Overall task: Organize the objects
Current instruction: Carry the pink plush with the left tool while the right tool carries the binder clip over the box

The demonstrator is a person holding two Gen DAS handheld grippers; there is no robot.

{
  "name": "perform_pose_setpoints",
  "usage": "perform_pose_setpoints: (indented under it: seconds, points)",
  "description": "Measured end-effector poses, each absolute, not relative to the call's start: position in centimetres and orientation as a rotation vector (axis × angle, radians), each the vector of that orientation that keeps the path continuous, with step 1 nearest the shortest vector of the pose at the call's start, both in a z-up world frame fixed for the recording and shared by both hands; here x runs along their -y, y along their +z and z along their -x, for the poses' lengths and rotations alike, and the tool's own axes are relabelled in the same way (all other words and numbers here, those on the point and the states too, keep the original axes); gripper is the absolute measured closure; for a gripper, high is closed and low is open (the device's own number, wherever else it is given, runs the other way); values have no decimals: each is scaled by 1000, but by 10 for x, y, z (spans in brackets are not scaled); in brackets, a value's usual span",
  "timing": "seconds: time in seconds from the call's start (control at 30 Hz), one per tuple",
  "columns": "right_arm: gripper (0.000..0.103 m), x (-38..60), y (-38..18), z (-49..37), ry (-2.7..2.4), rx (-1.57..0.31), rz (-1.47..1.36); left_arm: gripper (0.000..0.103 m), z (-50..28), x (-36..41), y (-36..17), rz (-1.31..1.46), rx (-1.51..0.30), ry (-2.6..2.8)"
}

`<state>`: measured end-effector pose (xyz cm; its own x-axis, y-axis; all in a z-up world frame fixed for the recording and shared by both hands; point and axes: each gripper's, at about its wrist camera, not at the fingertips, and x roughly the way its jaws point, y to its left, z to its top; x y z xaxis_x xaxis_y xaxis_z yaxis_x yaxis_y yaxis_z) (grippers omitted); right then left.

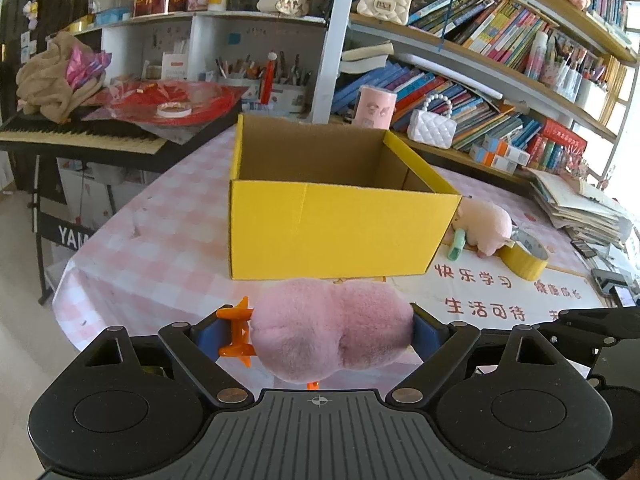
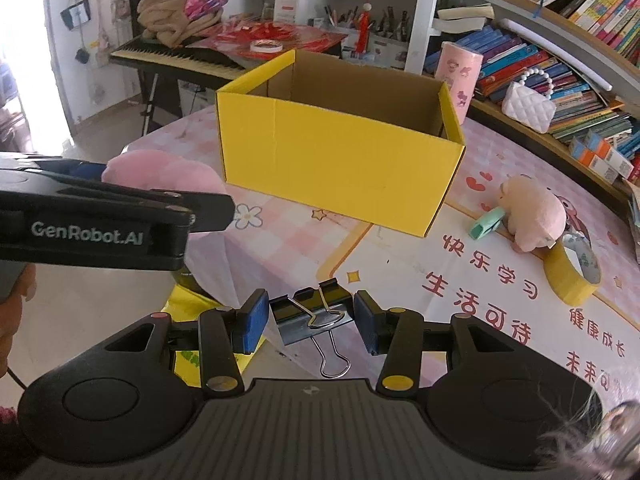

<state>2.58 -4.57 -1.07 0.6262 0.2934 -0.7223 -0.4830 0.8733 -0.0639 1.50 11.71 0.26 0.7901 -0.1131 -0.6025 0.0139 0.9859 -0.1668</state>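
Observation:
My left gripper is shut on a pink plush toy with orange feet, held above the table just in front of the yellow cardboard box. The right wrist view shows that same plush from the side, left of the box. My right gripper is shut on a black binder clip, its wire handles pointing back at the camera. The box is open at the top and looks empty inside. A second pink plush lies on the table to the right of the box.
Beside the second plush lie a mint green clip and a yellow tape roll. A pink checked tablecloth covers the table. A keyboard with clutter stands at the left. Bookshelves run behind and to the right.

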Motion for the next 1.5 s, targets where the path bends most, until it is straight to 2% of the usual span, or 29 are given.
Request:
perform_pose_setpoints:
  seconds: [0.6, 1.03, 1.5]
  points:
    - [59, 34, 14, -55, 371, -725, 205, 13, -35, -136, 31, 174, -570, -112]
    - [59, 29, 56, -127, 388, -593, 206, 13, -91, -133, 61, 169, -476, -98]
    - [59, 26, 22, -226, 459, -672, 270, 13, -181, -113, 43, 155, -575, -41]
